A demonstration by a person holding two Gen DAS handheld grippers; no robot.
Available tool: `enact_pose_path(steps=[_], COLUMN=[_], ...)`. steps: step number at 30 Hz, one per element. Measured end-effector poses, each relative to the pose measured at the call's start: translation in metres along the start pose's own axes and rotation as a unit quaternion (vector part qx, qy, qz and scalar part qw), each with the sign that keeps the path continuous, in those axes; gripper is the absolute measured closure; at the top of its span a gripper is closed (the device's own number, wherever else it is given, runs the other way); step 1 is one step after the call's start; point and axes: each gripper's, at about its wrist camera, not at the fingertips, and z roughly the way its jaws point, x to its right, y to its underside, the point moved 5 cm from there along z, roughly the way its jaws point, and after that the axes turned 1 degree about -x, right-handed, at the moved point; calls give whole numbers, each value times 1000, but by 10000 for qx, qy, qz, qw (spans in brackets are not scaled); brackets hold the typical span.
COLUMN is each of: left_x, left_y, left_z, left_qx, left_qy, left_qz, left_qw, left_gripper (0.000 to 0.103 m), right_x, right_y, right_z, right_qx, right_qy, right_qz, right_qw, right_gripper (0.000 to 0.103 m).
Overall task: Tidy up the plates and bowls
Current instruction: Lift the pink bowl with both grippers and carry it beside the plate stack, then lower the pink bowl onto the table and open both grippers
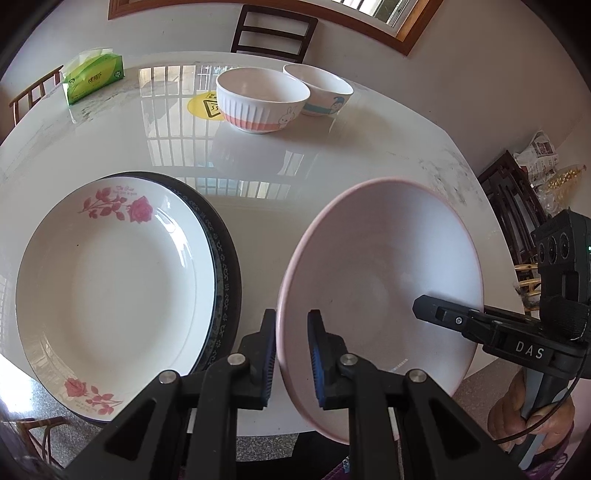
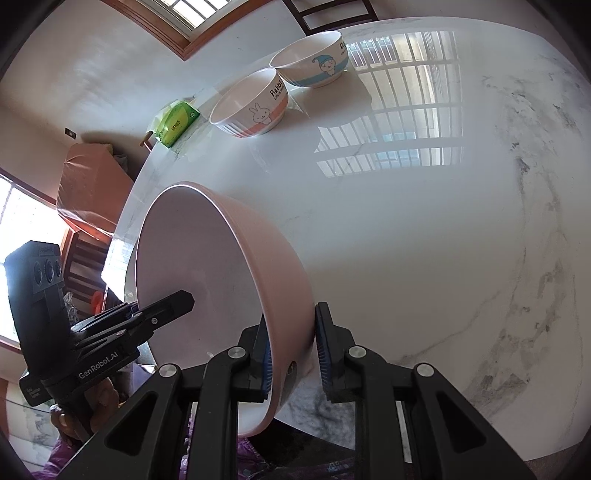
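A large pink bowl [image 1: 380, 277] [image 2: 207, 266] hangs tilted over the table's near edge, held from two sides. My left gripper [image 1: 291, 358] is shut on its near rim, one pad inside and one outside. My right gripper [image 2: 293, 354] is shut on the bowl's wall on the opposite side; in the left wrist view it [image 1: 424, 310] reaches in from the right. To the left lies a white rose plate [image 1: 110, 295] stacked on a dark patterned plate [image 1: 227, 258]. A rabbit bowl [image 1: 258, 99] [image 2: 251, 107] and a blue-banded bowl [image 1: 321, 88] [image 2: 310, 59] stand side by side at the back.
The white marble table [image 1: 332, 155] [image 2: 406, 240] is round and glossy. A green tissue pack [image 1: 92, 77] [image 2: 177, 123] sits at its far left edge, and a yellow sticker [image 1: 203, 105] behind the rabbit bowl. Dark chairs [image 1: 273, 33] stand around it.
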Motion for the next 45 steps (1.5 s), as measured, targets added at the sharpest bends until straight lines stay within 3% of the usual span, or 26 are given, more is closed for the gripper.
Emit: enact_pose_path(steps=[11, 19, 30, 35, 39, 41, 43, 45], left_x=[6, 11, 15, 16, 15, 13, 11, 11], left_y=[-4, -2, -3, -3, -3, -3, -3, -3], left_z=[2, 4, -6, -12, -18, -23, -28, -34], left_qx=[128, 271, 729, 886, 1032, 1111, 1178, 1307], left_qy=[-108, -379, -883, -1077, -1154, -1113, -1185, -1190], left_qz=[152, 436, 905, 1052, 1047, 1026, 985, 1014], left_qw=[9997, 9980, 9893, 9846, 9824, 9822, 9810, 9790], left_gripper=[86, 86, 86, 85, 62, 60, 42, 38], right_x=[6, 9, 8, 9, 6, 3, -1, -4], right_y=[-2, -3, -5, -9, -12, -13, -13, -13], right_z=[6, 5, -4, -15, -27, -33, -38, -41], right_qx=[-18, 80, 348, 667, 956, 1101, 1206, 1274], right_qy=[-27, -62, -135, -54, 90, 250, 368, 525], right_qz=[62, 56, 41, 31, -124, -269, -402, -513], right_qw=[10000, 9999, 9993, 9978, 9953, 9932, 9912, 9891], right_gripper=[81, 80, 77, 76, 70, 61, 56, 52])
